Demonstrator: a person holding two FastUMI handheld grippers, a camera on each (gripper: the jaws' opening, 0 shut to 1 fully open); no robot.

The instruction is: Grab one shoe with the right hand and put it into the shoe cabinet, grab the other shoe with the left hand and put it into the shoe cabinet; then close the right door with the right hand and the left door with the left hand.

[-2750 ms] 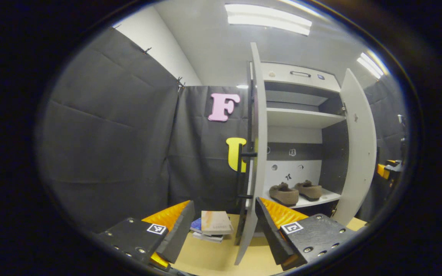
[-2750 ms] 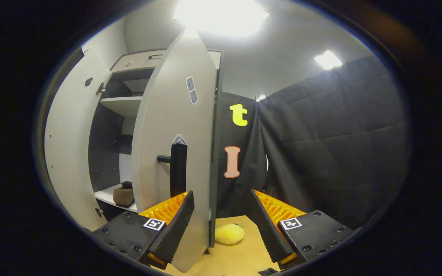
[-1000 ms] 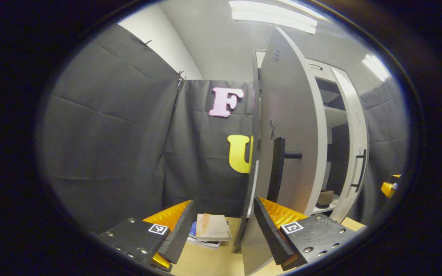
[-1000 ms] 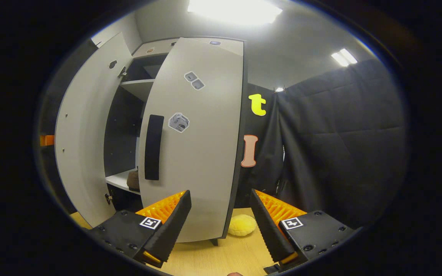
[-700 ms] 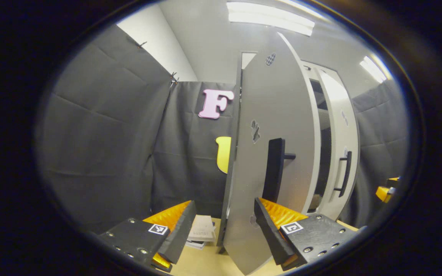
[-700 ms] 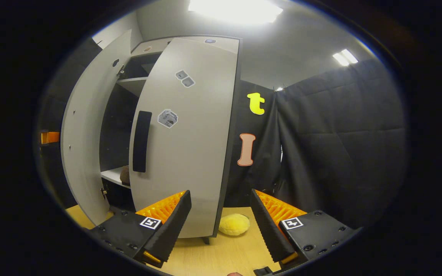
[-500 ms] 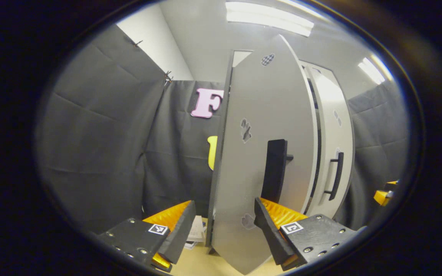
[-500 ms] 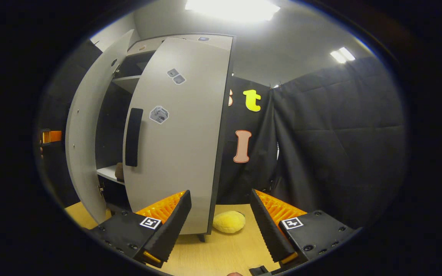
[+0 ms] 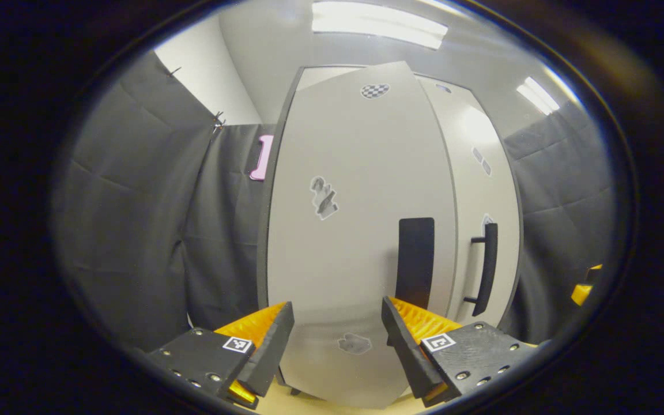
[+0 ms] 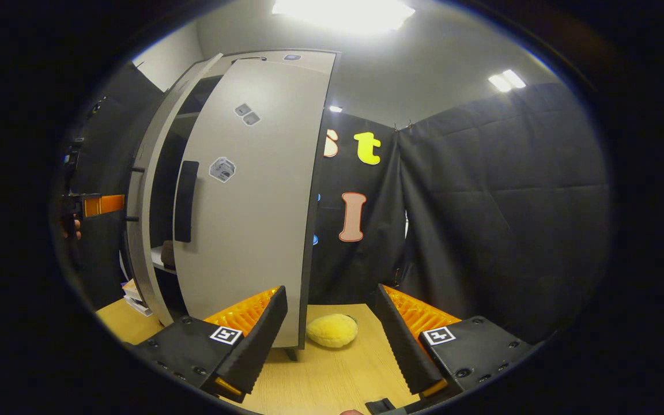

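- Up front, my left claw [image 9: 338, 340] is spread wide with nothing between its fingers, close before the left door [image 9: 361, 242] of the shoe cabinet [image 10: 274, 56].
- My right claw [image 10: 332, 337] is spread and empty too, above the bench [image 10: 332, 374].
- From the left gripper view, both doors look nearly flush, the right door [image 9: 482, 173] beside the left.
- From the right gripper view, a dark gap remains between them, with one shoe [image 10: 167, 253] on a shelf inside.
- Beside the cabinet lies a yellow plush [image 10: 332, 330].

Grey shoe cabinet [image 10: 286, 57], right door [image 10: 251, 202] nearly closed, left door [image 9: 355, 230] ajar.
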